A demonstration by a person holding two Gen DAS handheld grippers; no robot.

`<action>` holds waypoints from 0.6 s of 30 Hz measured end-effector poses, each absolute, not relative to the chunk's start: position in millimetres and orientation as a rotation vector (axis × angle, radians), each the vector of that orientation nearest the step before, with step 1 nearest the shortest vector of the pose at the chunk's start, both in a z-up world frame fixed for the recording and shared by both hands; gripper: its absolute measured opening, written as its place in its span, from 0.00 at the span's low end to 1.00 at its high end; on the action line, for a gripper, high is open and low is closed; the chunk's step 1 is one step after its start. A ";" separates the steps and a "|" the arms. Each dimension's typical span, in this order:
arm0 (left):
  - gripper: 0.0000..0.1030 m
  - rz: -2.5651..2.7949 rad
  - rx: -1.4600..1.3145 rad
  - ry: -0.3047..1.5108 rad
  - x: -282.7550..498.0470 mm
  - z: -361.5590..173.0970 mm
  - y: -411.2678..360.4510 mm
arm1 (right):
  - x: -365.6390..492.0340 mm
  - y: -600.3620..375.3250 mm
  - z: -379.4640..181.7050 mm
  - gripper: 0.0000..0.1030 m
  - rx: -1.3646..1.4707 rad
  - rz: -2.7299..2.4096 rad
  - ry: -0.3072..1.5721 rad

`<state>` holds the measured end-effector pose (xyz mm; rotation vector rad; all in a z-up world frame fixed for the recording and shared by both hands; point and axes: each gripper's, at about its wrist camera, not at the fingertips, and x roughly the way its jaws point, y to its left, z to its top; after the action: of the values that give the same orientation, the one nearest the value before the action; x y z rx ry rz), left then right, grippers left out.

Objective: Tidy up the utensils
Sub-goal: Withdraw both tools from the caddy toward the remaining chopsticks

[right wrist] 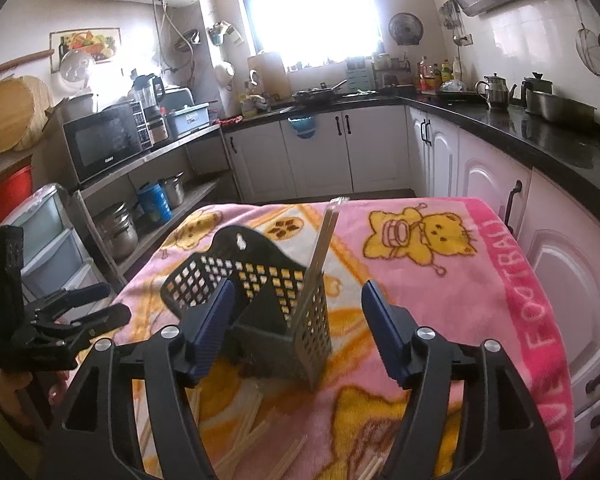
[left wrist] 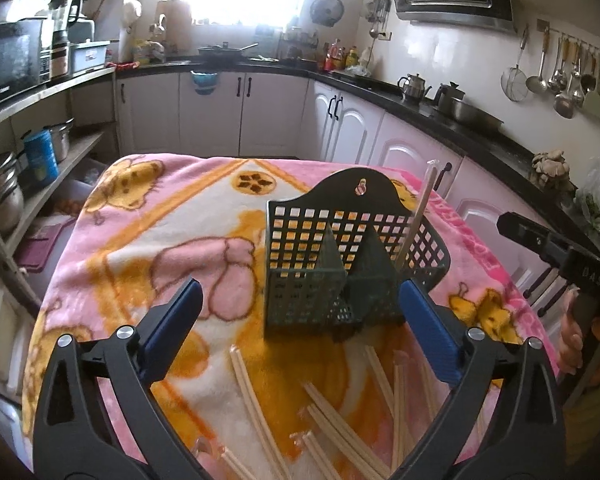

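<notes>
A black perforated utensil holder (left wrist: 332, 268) with divided compartments stands on the pink blanket-covered table (left wrist: 148, 240). A pair of pale chopsticks (left wrist: 418, 216) stands upright in its right compartment. Several loose chopsticks (left wrist: 340, 428) lie scattered on the blanket in front of it. My left gripper (left wrist: 300, 320) is open and empty, just in front of the holder, above the loose chopsticks. In the right wrist view the holder (right wrist: 260, 296) and standing chopsticks (right wrist: 323, 244) are close ahead. My right gripper (right wrist: 296, 328) is open and empty, in front of the holder, with loose chopsticks (right wrist: 256, 424) below it.
The right gripper body (left wrist: 556, 256) shows at the right of the left wrist view; the left gripper (right wrist: 52, 320) shows at the left of the right view. Kitchen counters (right wrist: 540, 140), white cabinets and a shelf with a microwave (right wrist: 104, 144) surround the table.
</notes>
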<state>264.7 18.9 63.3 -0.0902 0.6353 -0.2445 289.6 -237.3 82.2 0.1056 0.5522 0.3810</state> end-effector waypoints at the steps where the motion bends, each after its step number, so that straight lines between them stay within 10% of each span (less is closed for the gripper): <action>1: 0.88 -0.242 -0.094 0.634 261.4 62.3 20.2 | 285.5 -236.5 80.4 0.64 0.100 0.383 0.555; 18: 0.88 -0.180 -0.109 0.638 217.0 46.6 40.1 | 241.0 -217.3 49.3 0.64 0.071 0.444 0.621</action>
<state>217.0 40.1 46.6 -0.1090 0.6380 -0.1799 241.0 -217.3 49.3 0.0706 0.6209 0.4441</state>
